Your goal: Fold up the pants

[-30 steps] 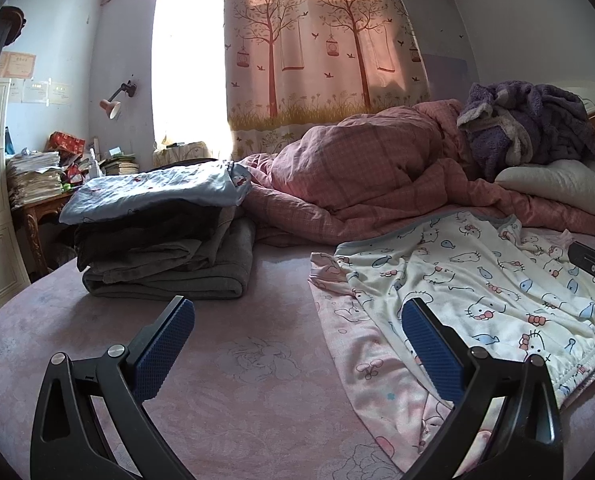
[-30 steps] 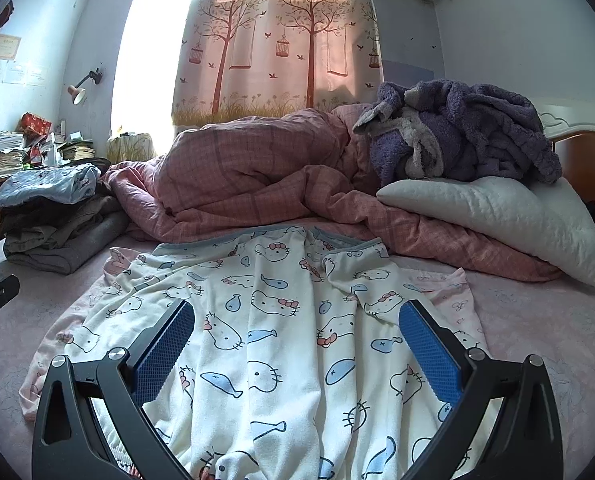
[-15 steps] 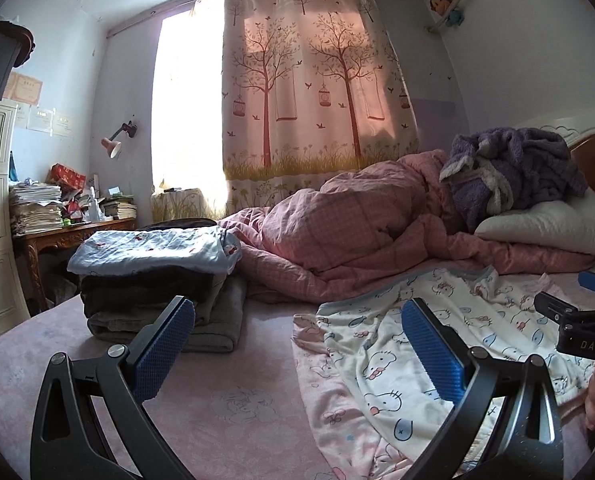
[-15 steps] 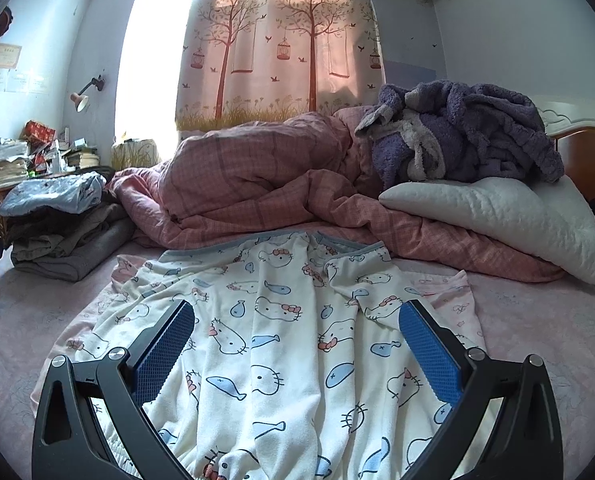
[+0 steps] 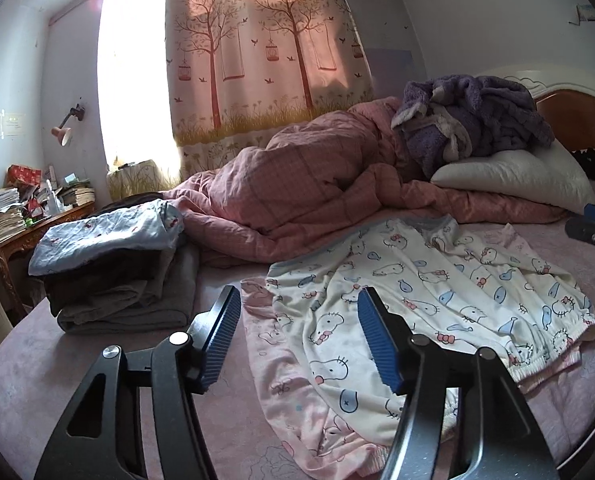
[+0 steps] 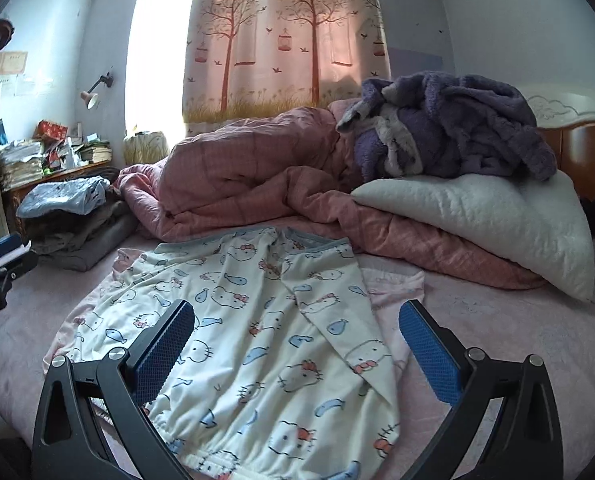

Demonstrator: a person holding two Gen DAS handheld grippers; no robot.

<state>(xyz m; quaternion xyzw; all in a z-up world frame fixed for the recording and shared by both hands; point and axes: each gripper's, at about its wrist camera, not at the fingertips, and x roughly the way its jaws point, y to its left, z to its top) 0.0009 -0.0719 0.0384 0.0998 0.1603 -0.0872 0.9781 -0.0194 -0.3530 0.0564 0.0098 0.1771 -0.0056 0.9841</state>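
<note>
- The white cat-print pants run off the bottom edge of the right wrist view, so their near hem is cut off there.
- A pink garment lies mostly covered by the pants; only its borders show.
- The right gripper is cut by the left view's right edge; how its jaws stand cannot be told there.
- The pink quilt hides the bed behind it.
- The papers on the desk are too small to read.
</note>
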